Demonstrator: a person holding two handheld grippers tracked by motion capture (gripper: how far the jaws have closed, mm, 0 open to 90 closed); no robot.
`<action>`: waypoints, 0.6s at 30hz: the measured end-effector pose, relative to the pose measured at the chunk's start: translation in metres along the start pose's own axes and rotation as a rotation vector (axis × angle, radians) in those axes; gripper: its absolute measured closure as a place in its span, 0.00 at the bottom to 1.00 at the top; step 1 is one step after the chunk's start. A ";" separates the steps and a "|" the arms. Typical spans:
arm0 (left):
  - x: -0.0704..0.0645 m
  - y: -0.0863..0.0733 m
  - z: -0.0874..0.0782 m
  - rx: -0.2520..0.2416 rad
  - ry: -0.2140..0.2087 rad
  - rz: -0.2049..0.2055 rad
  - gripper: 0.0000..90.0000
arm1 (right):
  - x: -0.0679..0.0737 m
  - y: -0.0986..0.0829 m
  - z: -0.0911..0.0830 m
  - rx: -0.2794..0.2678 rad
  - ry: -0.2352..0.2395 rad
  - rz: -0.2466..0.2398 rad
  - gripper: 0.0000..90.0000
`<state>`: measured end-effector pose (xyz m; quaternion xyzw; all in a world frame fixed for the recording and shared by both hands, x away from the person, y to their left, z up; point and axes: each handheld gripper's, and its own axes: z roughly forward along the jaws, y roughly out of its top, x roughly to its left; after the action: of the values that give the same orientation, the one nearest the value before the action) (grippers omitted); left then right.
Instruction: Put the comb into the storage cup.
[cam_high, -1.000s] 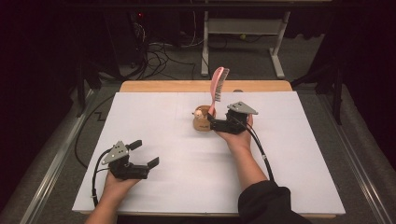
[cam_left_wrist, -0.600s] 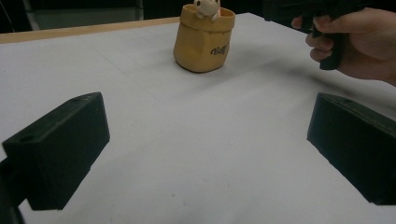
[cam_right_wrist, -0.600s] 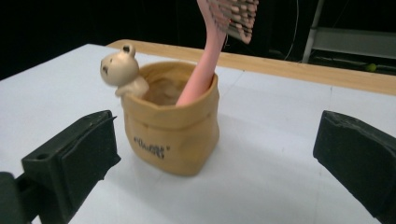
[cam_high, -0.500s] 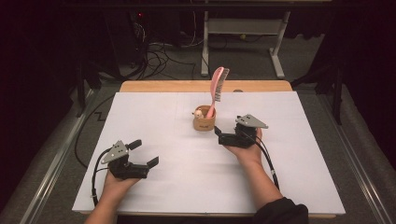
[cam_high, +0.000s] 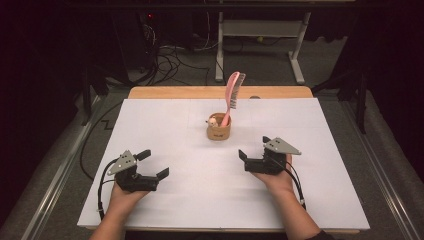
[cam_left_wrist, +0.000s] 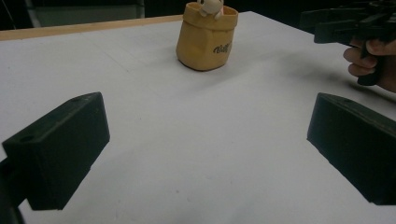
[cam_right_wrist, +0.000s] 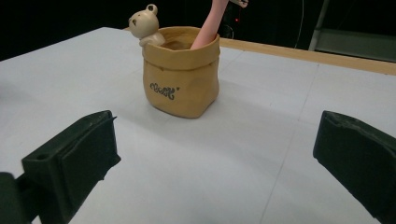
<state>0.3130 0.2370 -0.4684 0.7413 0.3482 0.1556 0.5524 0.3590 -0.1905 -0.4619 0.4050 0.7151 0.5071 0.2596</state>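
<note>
The table (cam_high: 150, 120), covered in white with a wooden strip showing along its far edge, takes up the middle of the high view and carries very little, so both hands have free room on either side of the work. At the lower left of that view the left gripper (cam_high: 156, 165) rests low over the white surface with its jaws spread wide and nothing between them; it sits well apart from the pot, which reads as a parked position, out of the way. At the lower right centre the right gripper (cam_high: 252, 149) also has its jaws wide apart and empty, pointed toward the pot and nearer to it than the other, though a clear stretch of table lies between them. In the right gripper view the pot stands framed between the two black jaws, which suggests this hand is the one concerned with it. The tan pouch-shaped pot (cam_high: 219, 131) stands upright just above the centre of the high view, its soft folded rim open at the top to take long things. A pink brush (cam_high: 232, 95) stands in it handle down and leans toward the upper right, bristles at the top, propped by the rim. A small bear figure (cam_right_wrist: 145, 25) peers over the rim at the upper left of the right gripper view, purely ornamental, I judge.
</note>
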 end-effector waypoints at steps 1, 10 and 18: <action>0.000 0.000 0.000 -0.001 -0.001 0.000 0.00 | 0.000 -0.001 -0.003 -0.001 0.001 -0.003 0.00; 0.003 0.001 -0.003 -0.010 0.005 -0.009 0.00 | -0.003 -0.016 -0.039 -0.034 0.005 -0.013 0.00; 0.001 0.001 -0.002 -0.003 -0.003 0.000 0.00 | -0.015 -0.023 -0.069 -0.066 -0.023 0.001 0.00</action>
<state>0.3124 0.2394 -0.4672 0.7407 0.3472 0.1551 0.5539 0.3057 -0.2425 -0.4594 0.4025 0.6947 0.5258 0.2809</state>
